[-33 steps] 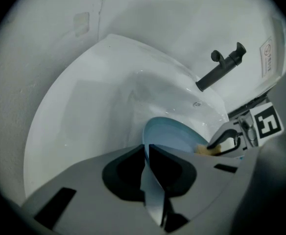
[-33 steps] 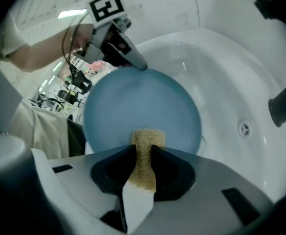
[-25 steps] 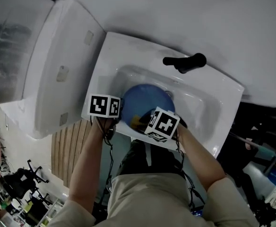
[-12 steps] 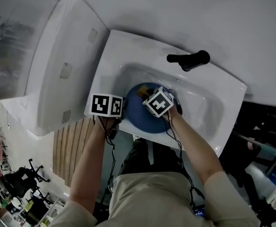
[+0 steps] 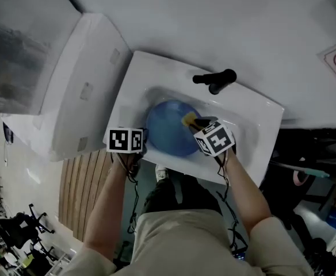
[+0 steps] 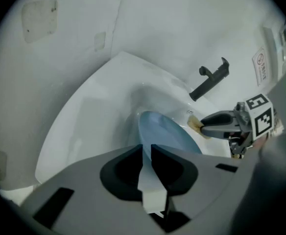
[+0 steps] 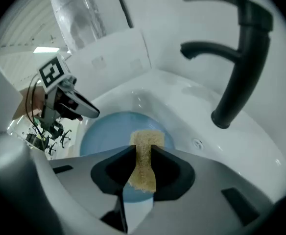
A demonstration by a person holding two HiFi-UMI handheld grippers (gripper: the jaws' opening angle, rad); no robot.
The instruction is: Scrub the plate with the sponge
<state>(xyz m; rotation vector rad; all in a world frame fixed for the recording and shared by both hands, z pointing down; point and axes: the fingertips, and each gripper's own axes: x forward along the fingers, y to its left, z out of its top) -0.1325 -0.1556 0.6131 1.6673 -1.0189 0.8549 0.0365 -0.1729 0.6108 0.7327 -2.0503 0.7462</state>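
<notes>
A blue plate [image 5: 168,130] stands tilted in the white sink [image 5: 254,125]. My left gripper [image 5: 144,139] has the plate's near-left rim [image 6: 144,146] between its jaws, which are opening while the pads still touch the rim. My right gripper [image 5: 197,123] is shut on a yellow sponge [image 5: 189,119] and presses it against the plate's right edge. In the right gripper view the sponge [image 7: 144,163] sticks out between the jaws over the plate [image 7: 104,133], with the left gripper [image 7: 84,110] across from it. The left gripper view shows the sponge [image 6: 196,125] at the right gripper's tip.
A black faucet [image 5: 215,79] stands on the sink's back rim, close above the sponge. A white wall runs behind it. To the left stands a white cabinet or appliance [image 5: 81,85]. The sink's drain hole [image 7: 198,143] lies right of the plate.
My right gripper has carried the sponge from the plate's near edge across its face to the far side, then to its right edge. The left gripper has stayed at the left rim.
</notes>
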